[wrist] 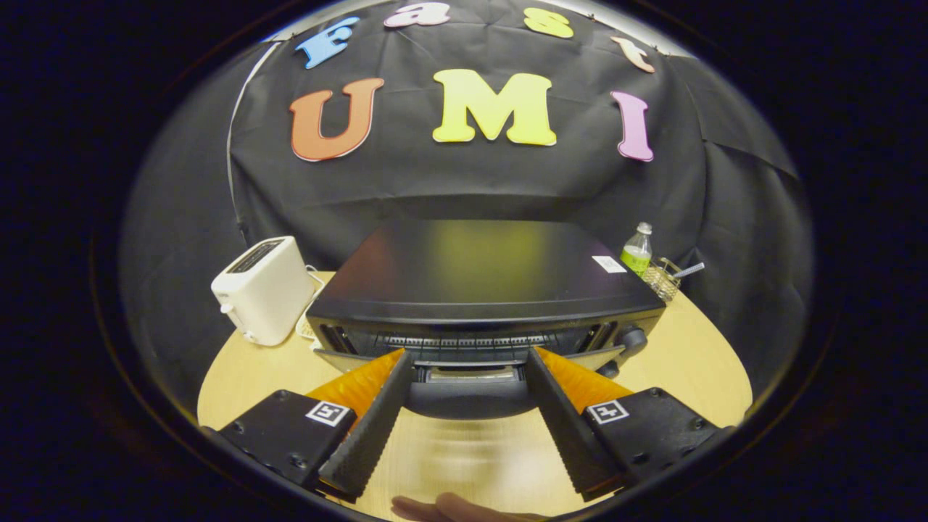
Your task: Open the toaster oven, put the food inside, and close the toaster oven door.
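The gripper (pixel 470 359) has ribbed jaws spread wide apart — black screwed blocks, each bearing a square marker tag.

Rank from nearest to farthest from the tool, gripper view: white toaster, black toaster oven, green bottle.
1. Black toaster oven: just ahead of the open tool, its door between the fingers.
2. White pop-up toaster: beside the oven's left.
3. Green plastic bottle: behind the oven's right rear corner.

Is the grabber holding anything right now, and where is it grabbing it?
Nothing is held. The gripper is open, its fingers spread either side of the toaster oven door's handle without pressing it. The door looks partly open.
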Tool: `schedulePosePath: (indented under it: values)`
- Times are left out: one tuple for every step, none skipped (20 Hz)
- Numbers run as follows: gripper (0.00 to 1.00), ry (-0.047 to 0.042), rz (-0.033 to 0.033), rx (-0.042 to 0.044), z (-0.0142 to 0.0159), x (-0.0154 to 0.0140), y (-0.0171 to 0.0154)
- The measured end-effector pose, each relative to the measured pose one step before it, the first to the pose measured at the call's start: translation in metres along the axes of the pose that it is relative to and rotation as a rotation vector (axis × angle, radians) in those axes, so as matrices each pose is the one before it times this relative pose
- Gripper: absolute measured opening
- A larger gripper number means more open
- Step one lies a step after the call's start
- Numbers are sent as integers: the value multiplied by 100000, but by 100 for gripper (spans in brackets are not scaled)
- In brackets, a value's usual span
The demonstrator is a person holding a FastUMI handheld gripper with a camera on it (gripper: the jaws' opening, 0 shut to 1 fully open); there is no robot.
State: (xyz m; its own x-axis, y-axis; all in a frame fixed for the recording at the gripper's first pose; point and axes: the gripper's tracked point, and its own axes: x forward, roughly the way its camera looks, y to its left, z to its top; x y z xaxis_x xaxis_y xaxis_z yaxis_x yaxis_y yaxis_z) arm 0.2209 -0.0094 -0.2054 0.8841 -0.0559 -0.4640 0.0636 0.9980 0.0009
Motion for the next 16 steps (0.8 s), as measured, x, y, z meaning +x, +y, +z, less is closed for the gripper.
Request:
schedulePosePath:
  values:
    - [100, 756, -47, 404, -689, -386, -37]
    - [100, 677, -22, 207, -763, -332, -43]
    - [100, 508, -51, 255, -682, -365, -56]
    - [100, 411, 37, -513, -762, -394, -13]
    - [100, 520, 59, -214, -646, -347, -73]
    - [100, 594, 106, -94, -843, -284, -10]
    - [100, 491, 98, -379, -749, -232, -58]
    - [100, 116, 10, -432, -721, -211, -3]
    - [100, 645, -43, -692, -973, -186, -43]
    - [100, 539, 2, -705, -837, -146, -65]
    - [100, 632, 252, -195, -969, -53, 8]
    - [100, 1304, 342, -12, -1042, -74, -58]
    - [100, 823, 978, 311, -961, 31, -74]
    - [100, 1140, -880, -183, -905, 174, -423]
    - [100, 615, 611, 789, -805, 568, -190]
    - [100, 529, -132, 212, -389, -731, -8]
